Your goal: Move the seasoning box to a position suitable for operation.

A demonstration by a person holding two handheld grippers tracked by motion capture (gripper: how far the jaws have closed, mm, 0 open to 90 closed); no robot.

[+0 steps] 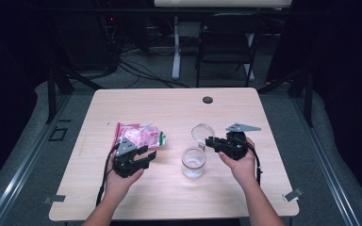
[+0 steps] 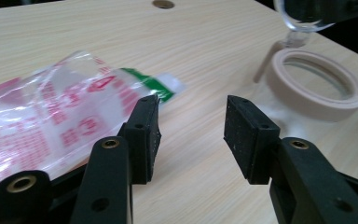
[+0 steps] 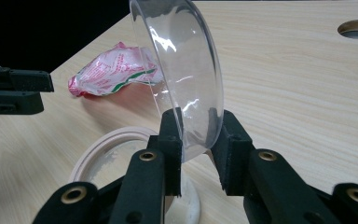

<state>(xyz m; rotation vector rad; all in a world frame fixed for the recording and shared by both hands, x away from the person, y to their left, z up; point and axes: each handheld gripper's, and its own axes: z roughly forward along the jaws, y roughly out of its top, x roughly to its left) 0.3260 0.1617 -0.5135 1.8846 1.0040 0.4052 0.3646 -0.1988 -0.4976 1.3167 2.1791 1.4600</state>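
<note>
Light wood-grain surface (image 1: pixel 169 106), rounded corners, sits mid-frame in the high view on a grey floor (image 1: pixel 136 82). Round cable hole (image 1: pixel 208 100) near its far edge, centre-right; same hole at top of the left gripper view (image 2: pixel 163 3) and upper right of the right gripper view (image 3: pixel 356 29). Lying on the surface: red-and-white printed plastic bag (image 1: pixel 139 135) with a green strip, left of centre, flat and crinkled. Clear glass jar (image 1: pixel 193 163) with a pale rubber-ringed mouth (image 2: pixel 317 84), standing upright right of centre, apart from the bag. Two small metal clips at the near corners, lower left (image 1: pixel 54 199) and lower right (image 1: pixel 293 194).
</note>
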